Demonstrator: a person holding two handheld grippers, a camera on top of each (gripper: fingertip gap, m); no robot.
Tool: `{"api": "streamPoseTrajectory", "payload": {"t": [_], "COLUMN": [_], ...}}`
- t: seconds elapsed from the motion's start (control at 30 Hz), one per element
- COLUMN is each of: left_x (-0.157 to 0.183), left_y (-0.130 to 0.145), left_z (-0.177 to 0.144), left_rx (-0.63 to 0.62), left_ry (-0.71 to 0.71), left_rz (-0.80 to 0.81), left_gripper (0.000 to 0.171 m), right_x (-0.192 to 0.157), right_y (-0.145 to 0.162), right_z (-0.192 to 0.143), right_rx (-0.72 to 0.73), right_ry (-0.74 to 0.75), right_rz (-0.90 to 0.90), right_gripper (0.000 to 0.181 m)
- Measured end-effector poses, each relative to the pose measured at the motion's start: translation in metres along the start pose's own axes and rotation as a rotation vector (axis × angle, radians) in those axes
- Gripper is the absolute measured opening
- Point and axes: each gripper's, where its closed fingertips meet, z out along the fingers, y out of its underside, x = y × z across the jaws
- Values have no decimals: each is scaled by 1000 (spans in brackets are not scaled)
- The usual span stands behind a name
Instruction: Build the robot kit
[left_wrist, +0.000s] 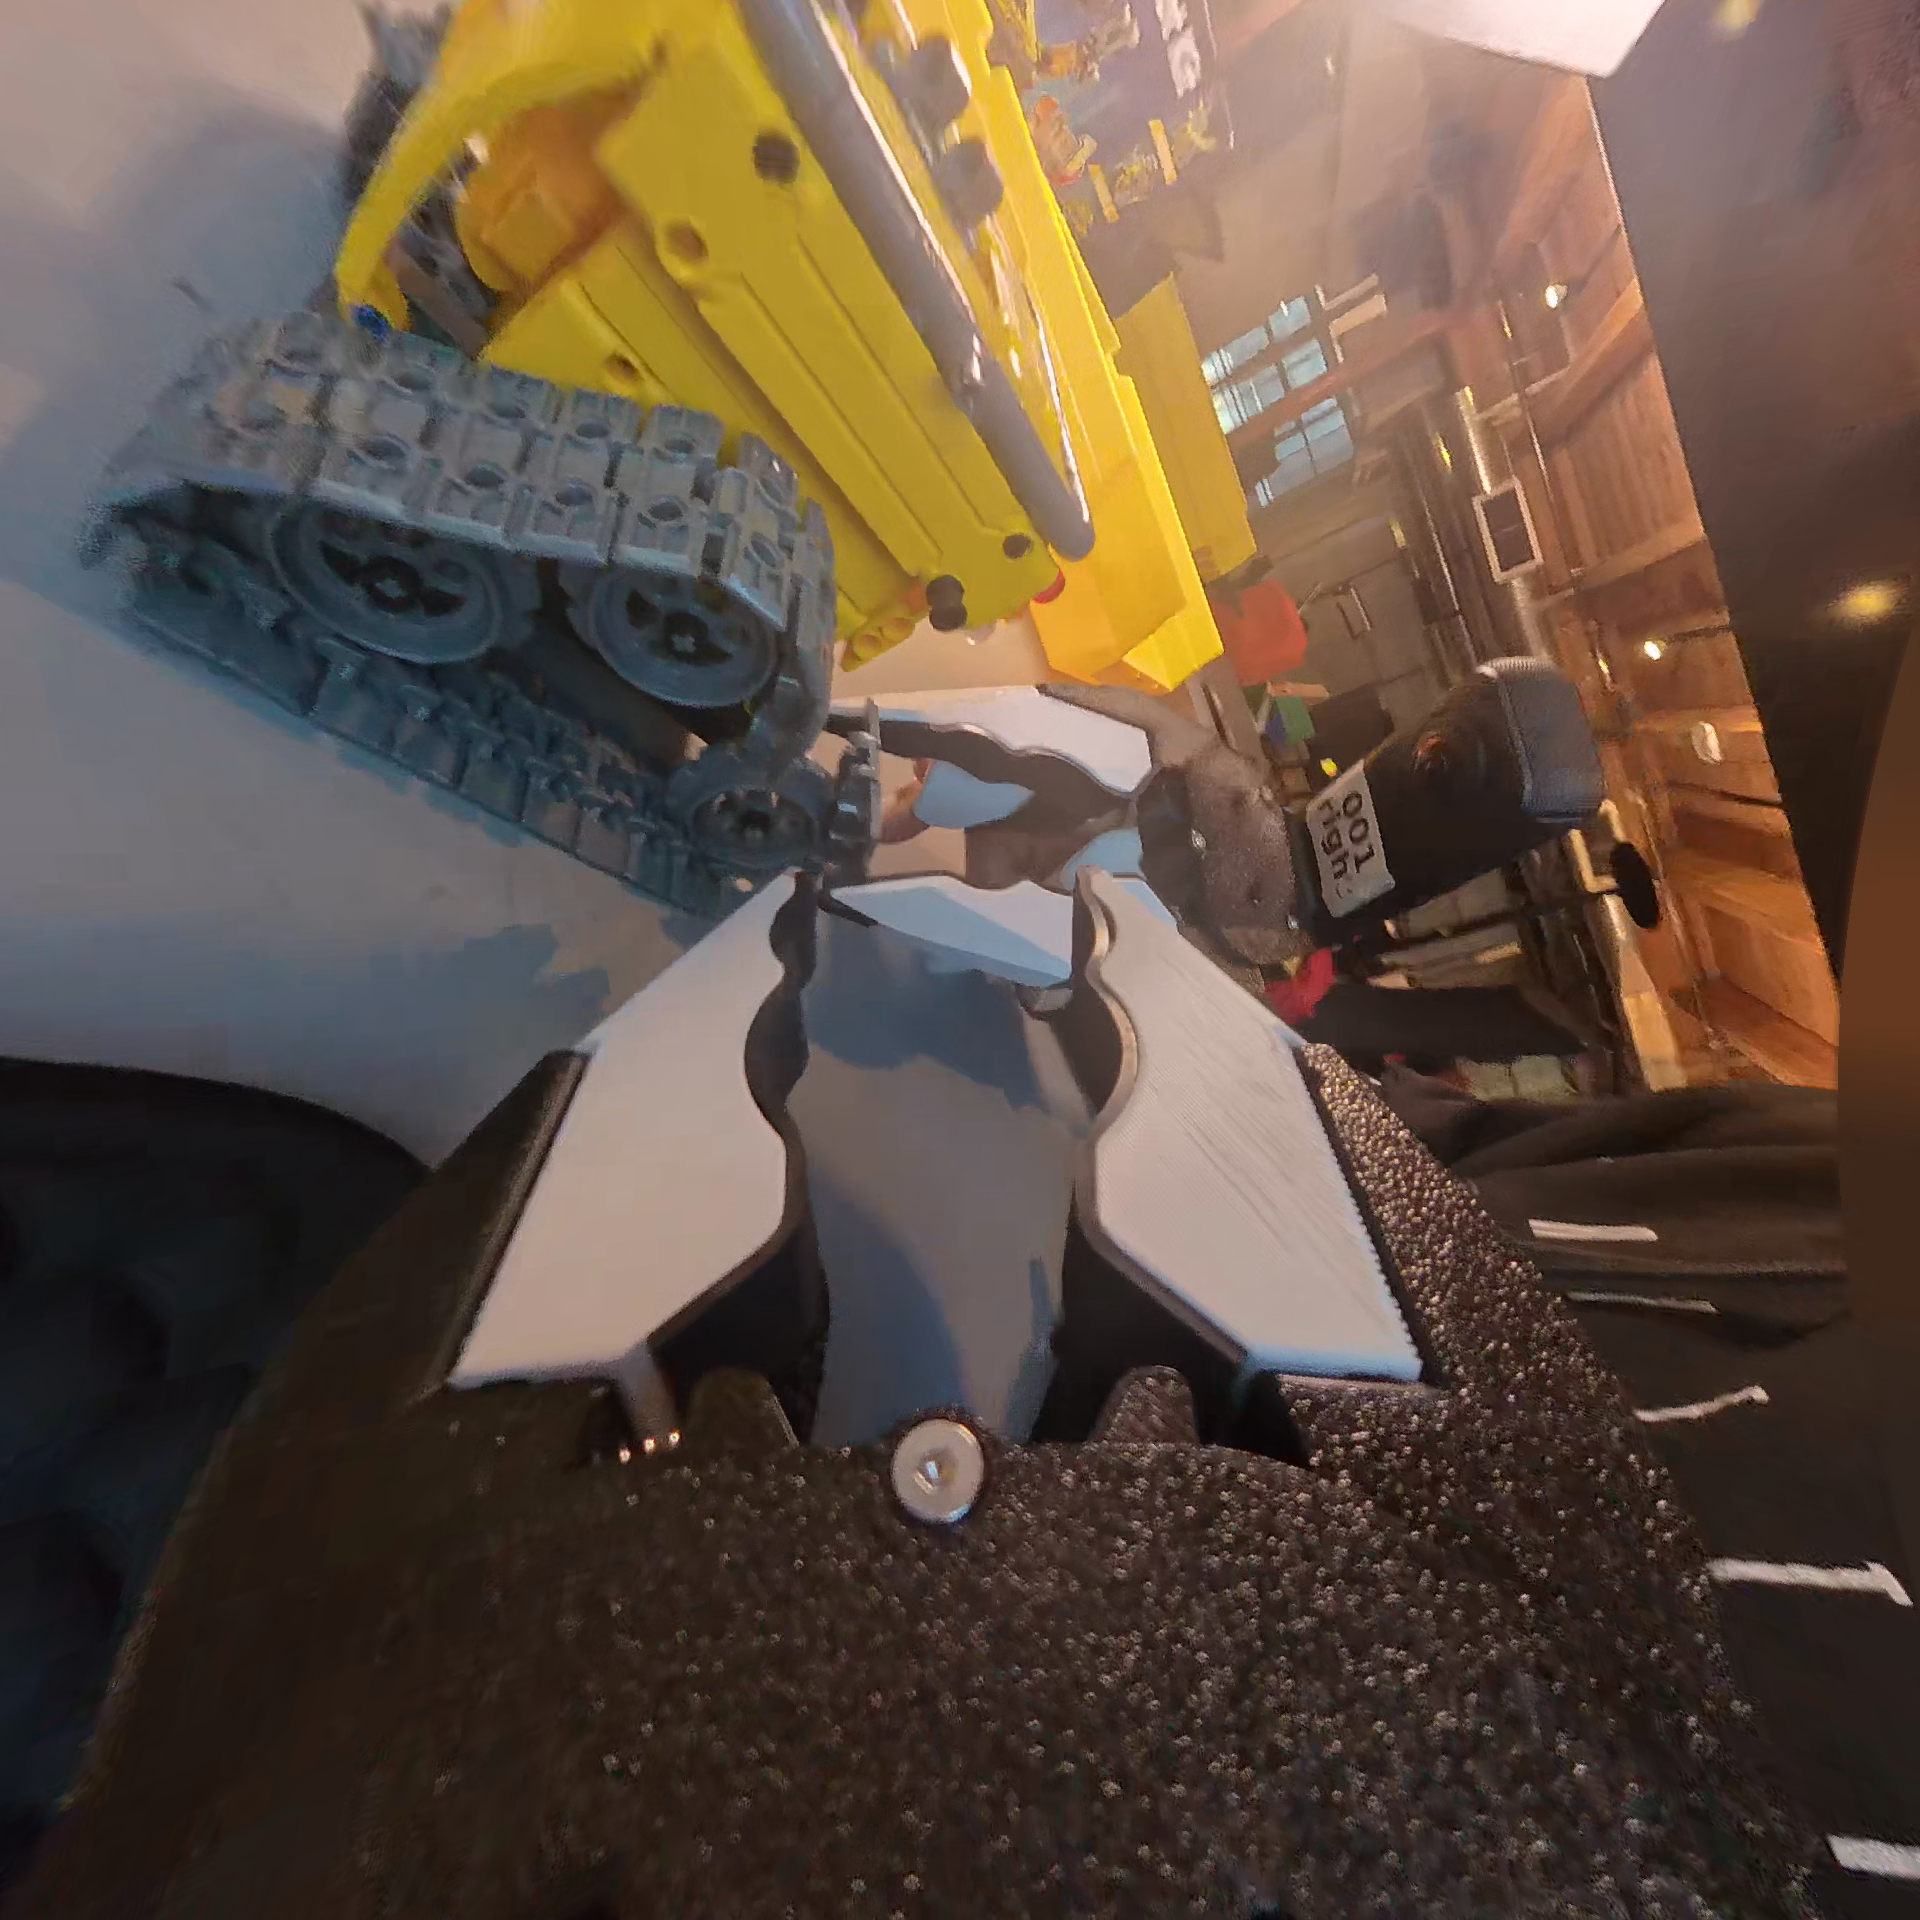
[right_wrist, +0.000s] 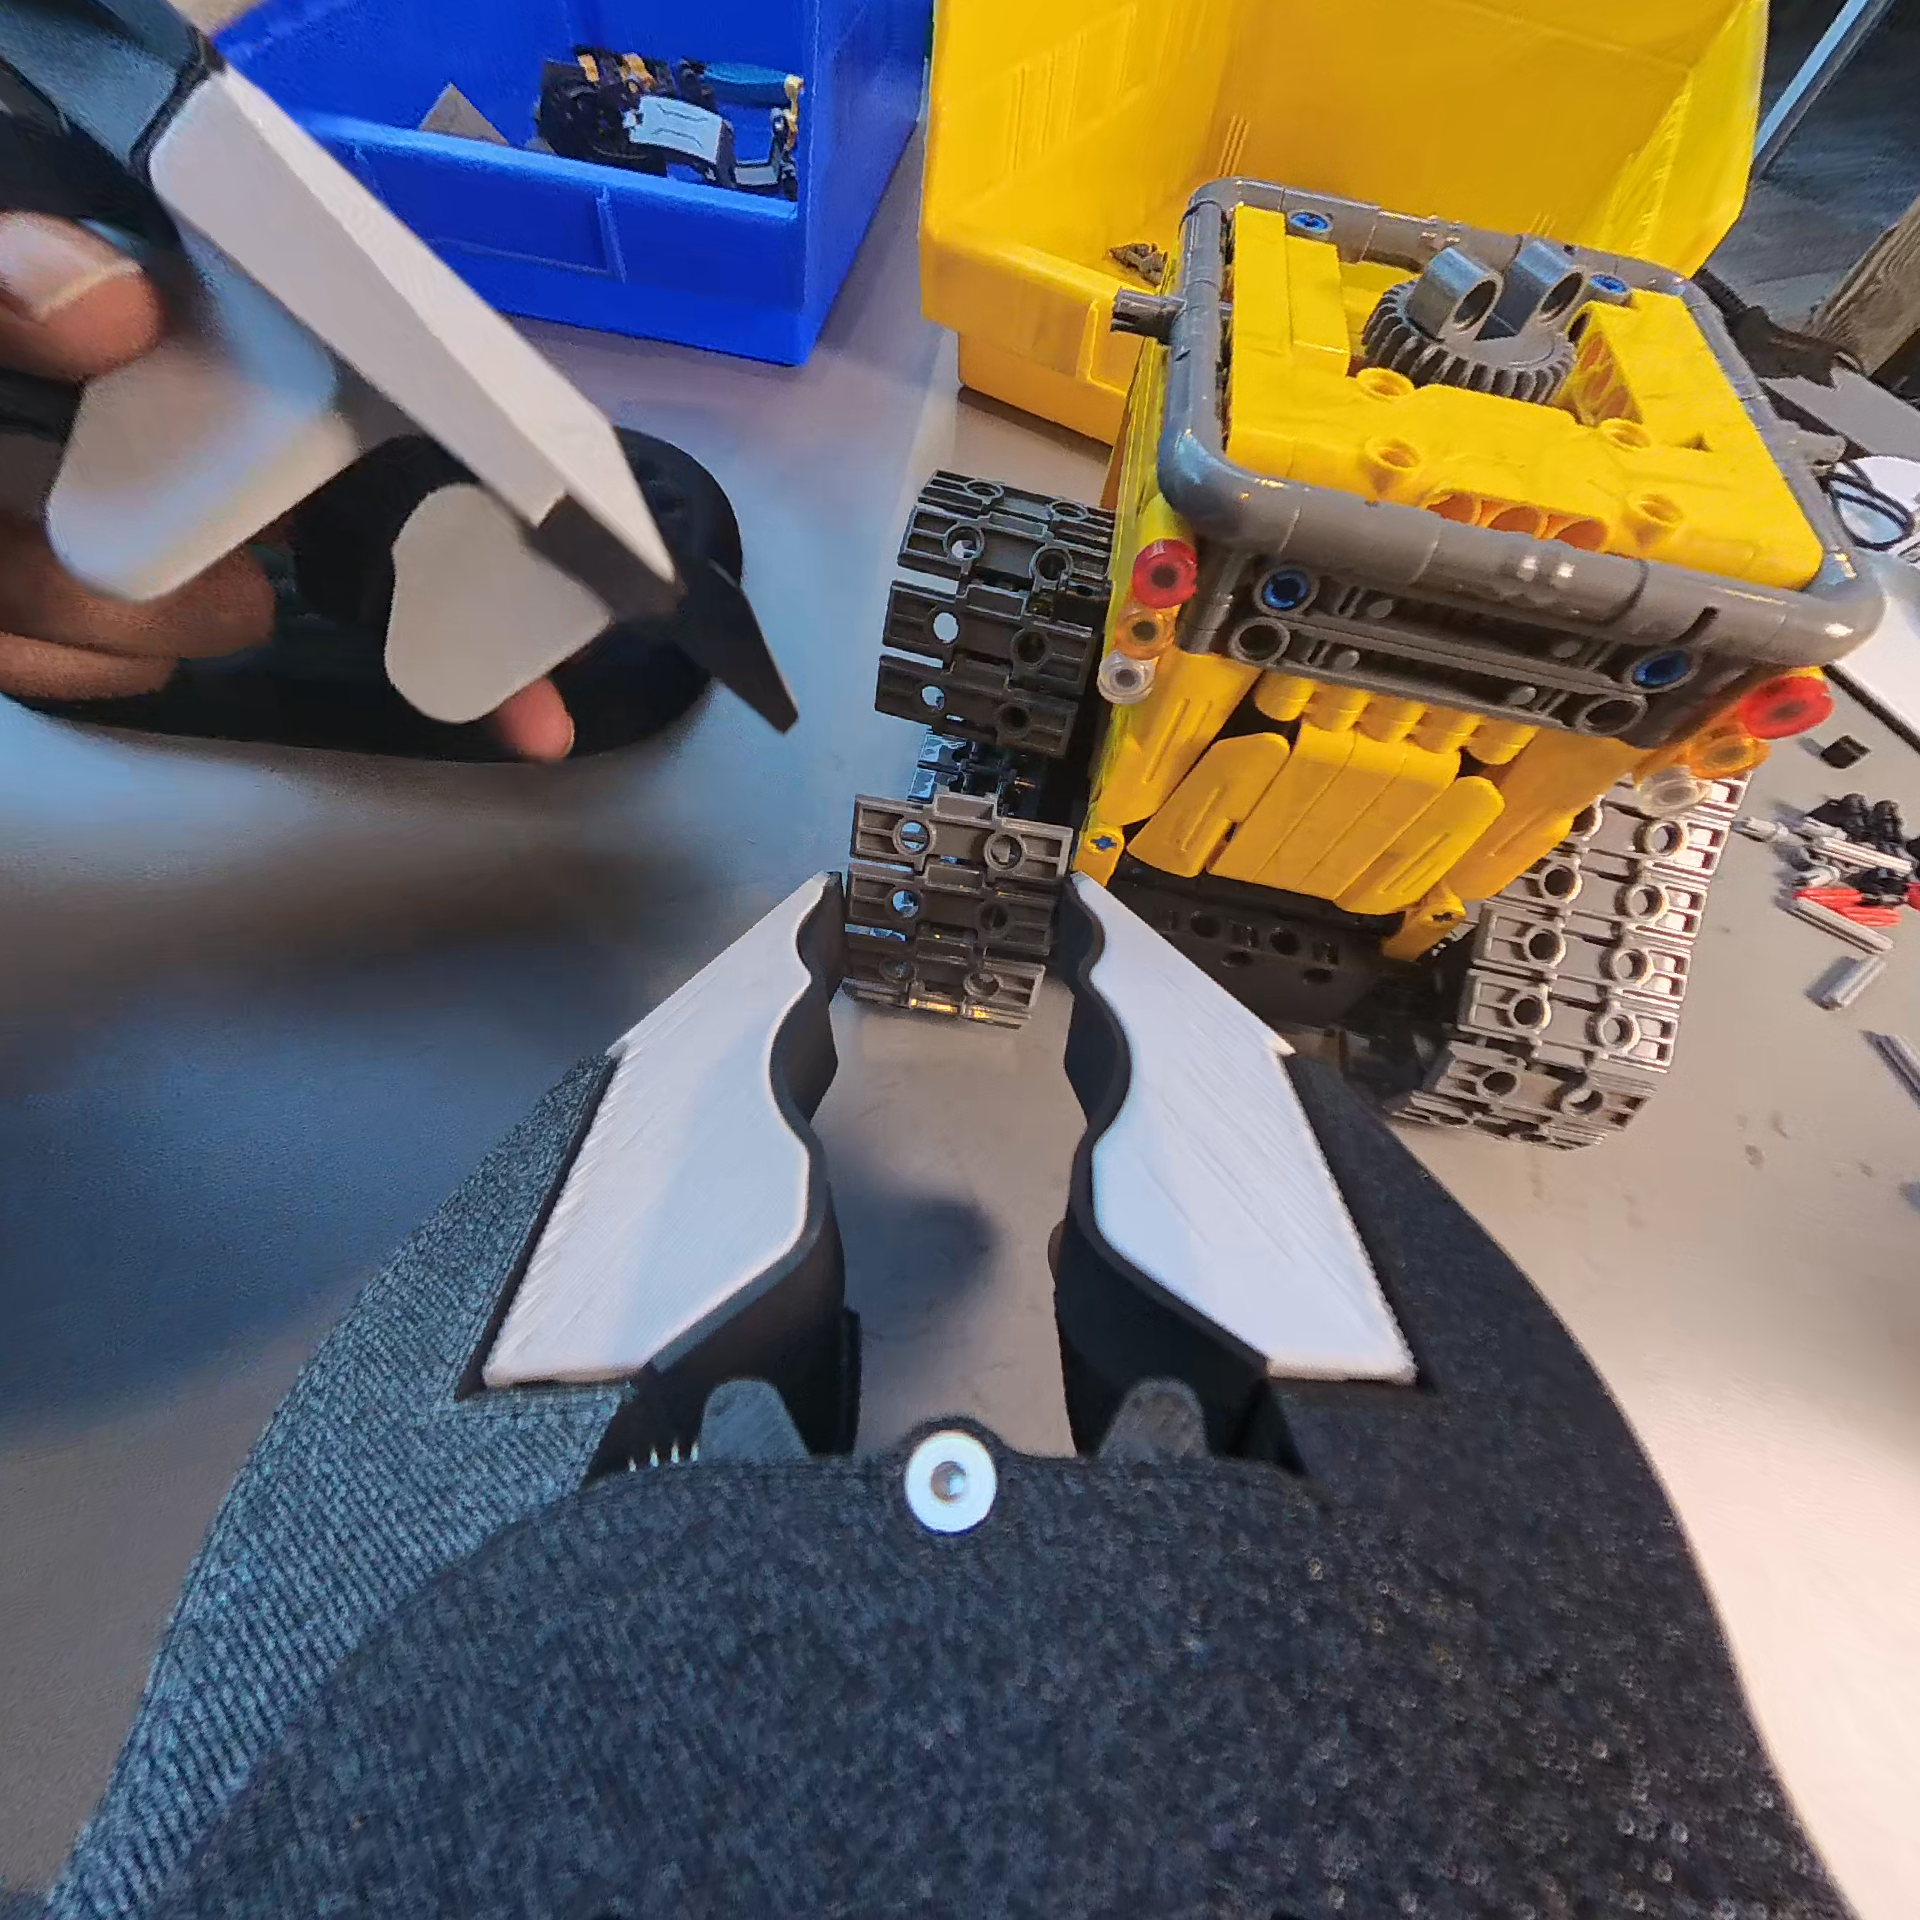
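Now, left tongs (right_wrist: 727, 665) hang spread above the desk (right_wrist: 364, 883), gripping nothing. Right tongs (right_wrist: 951, 935), spread too, straddle the near track (right_wrist: 951, 904) of the yellow crawler (right_wrist: 1455, 582) before the yellow bin (right_wrist: 1039, 208). Rigid bricks, likely light, snap-apart; chassis looks the safest hold.

Both grippers look alike. The left gripper (left_wrist: 940, 904) has a black, grainy body with a silver screw (left_wrist: 938, 1473) at its centre. Its two fingers (left_wrist: 665, 1153) are pale grey ribbed plates with wavy black inner edges. The right gripper (right_wrist: 951, 925) has the same fingers (right_wrist: 1226, 1174), a woven-looking dark body and a white-ringed screw (right_wrist: 949, 1480).
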Motion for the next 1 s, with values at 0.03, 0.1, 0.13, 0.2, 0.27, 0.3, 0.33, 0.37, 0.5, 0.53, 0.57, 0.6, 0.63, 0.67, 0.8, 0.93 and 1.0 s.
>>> {"api": "streamPoseTrajectory", "payload": {"t": [0.03,0.1,0.13,0.2,0.27,0.3,0.33,0.37,0.5,0.53,0.57,0.6,0.63,0.67,0.8,0.93,1.0], "left_x": [-4,-16,-19,-18,-25,-25,-24,-26,-27,-26,-23,-19,-17,-16,-18,-19,-19], "left_y": [-6,-16,-20,-27,-26,-24,-24,-24,-23,-18,-12,-11,-11,-11,-10,-10,-9], "left_z": [-4,-10,-9,-3,7,12,16,19,22,24,28,29,30,29,29,30,29], "left_rx": [37,86,105,134,101,87,87,87,96,72,47,53,60,62,51,51,51], "left_ry": [-44,-146,-164,-151,-183,-177,-169,-177,-172,-160,-134,-99,-65,-44,-32,-20,-16], "left_rz": [23,89,99,98,122,127,126,131,141,136,121,89,50,25,17,7,5], "left_gripper": [49,48,48,43,43,41,36,31,2,1,2,2,1,1,2,2,2], "right_x": [0,0,0,0,0,0,0,0,1,1,1,2,2,2,1,1,1], "right_y": [0,0,0,0,-1,-1,-1,-1,-2,-2,-3,-2,-2,-2,-2,-2,-1], "right_z": [0,0,0,0,-1,-1,-1,-1,-2,-2,-2,-2,-2,-2,-2,-2,-2], "right_rx": [1,2,3,4,6,9,11,12,21,22,24,21,19,21,19,18,17], "right_ry": [1,2,3,0,-1,0,1,2,8,9,11,13,9,5,1,-4,-1], "right_rz": [0,-2,-2,0,3,3,3,1,1,1,2,5,10,14,12,18,13], "right_gripper": [41,41,41,41,41,41,41,41,40,40,40,40,40,40,40,40,40]}}
